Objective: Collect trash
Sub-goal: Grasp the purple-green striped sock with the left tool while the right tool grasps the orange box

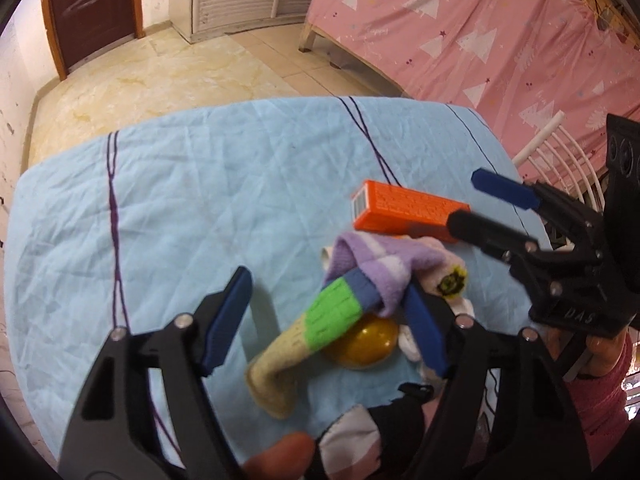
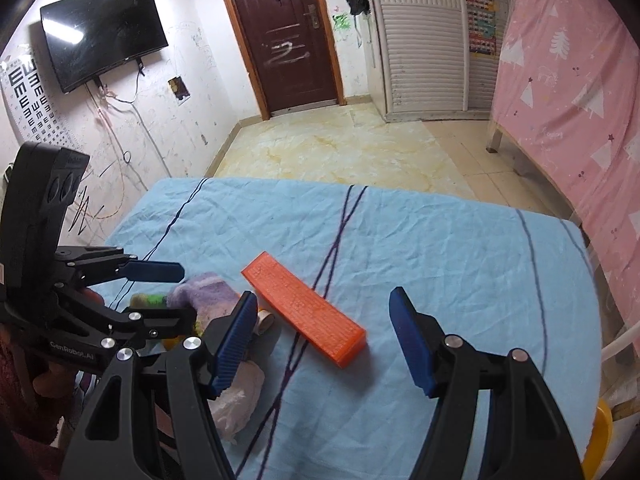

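i'm looking at a table under a wrinkled light blue cloth with thin dark stripes (image 2: 400,248), on a glossy beige tiled floor (image 2: 340,148). at the far wall stand a dark brown wooden door (image 2: 282,32) and a white louvred wardrobe (image 2: 420,40); a black wall-mounted screen (image 2: 100,36) hangs on the left, and a pink sheet printed with white trees (image 2: 568,92) hangs on the right.

both grippers angle steeply down at the cloth. my left gripper (image 1: 326,322) sits over a small heap at the near edge, jaws partly open; between them lies a cream sock with a bright green band (image 1: 320,328), beside a lavender fleece cloth (image 1: 372,268) and an amber round lid-like thing (image 1: 366,344). i can't tell whether the pads press the sock.

my right gripper (image 2: 324,344) holds nothing, jaws moderately wide, with the orange rectangular cardboard box (image 2: 304,308) lying flat on the cloth just ahead, between the fingers' line and untouched.
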Motion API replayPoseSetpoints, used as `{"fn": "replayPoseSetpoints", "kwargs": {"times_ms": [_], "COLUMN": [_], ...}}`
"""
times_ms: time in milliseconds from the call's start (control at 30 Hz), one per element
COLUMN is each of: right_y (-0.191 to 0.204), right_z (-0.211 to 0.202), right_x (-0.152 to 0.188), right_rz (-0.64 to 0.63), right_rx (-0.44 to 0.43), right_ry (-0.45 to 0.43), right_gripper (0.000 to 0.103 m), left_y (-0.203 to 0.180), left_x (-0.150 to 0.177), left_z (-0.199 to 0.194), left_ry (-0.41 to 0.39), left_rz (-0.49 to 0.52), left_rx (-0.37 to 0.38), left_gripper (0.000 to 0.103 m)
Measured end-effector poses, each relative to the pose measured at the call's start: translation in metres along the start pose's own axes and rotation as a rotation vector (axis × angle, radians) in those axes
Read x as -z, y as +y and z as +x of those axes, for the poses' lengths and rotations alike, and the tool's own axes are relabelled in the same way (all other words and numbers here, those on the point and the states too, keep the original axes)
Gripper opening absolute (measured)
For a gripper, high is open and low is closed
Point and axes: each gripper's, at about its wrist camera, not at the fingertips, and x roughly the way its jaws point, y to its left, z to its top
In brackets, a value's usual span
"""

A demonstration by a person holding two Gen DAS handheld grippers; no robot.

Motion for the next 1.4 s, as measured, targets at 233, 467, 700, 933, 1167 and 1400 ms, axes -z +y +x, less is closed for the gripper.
{"fn": "replayPoseSetpoints", "kwargs": {"times_ms": [233, 467, 700, 933, 1167, 1400], "right_y": [0.006, 0.009, 0.016, 0.015, 0.017, 0.017], "right_z": [0.017, 0.030, 0.034, 0.039, 0.046, 0.031], "right_x": [-0.003, -0.006, -0.009, -0.015, -0.011, -0.006], "right_rz": [-0.017, -0.050, -0.100, -0.096, -0.111, -0.100], "right_rx": [-0.010, 0.001, -0.012, 0.015, 0.046, 0.062], "right_ry": [0.044, 0.069, 0.077, 0.091, 0.105, 0.045], "right_gripper": [0.062, 0.062, 0.054, 0.037, 0.019, 0.017], "left_y": [0.011, 0.021, 0.043, 0.049, 0.037, 0.024], "left_x": [0.003, 0.006, 0.003, 0.007, 0.009, 0.010], "left_z": [0.000, -0.009, -0.023, -0.037, -0.053, -0.071], "left_ry": [-0.012, -0.044, -0.069, -0.089, -0.119, -0.152], "left_rz": [-0.017, -0.041, -0.122, -0.142, -0.137, -0.128], "left_rx": [0.006, -0.067, -0.139, -0.173, -0.193, -0.227], "left_gripper": [0.028, 0.008, 0.007, 0.007, 0.007, 0.007]}}
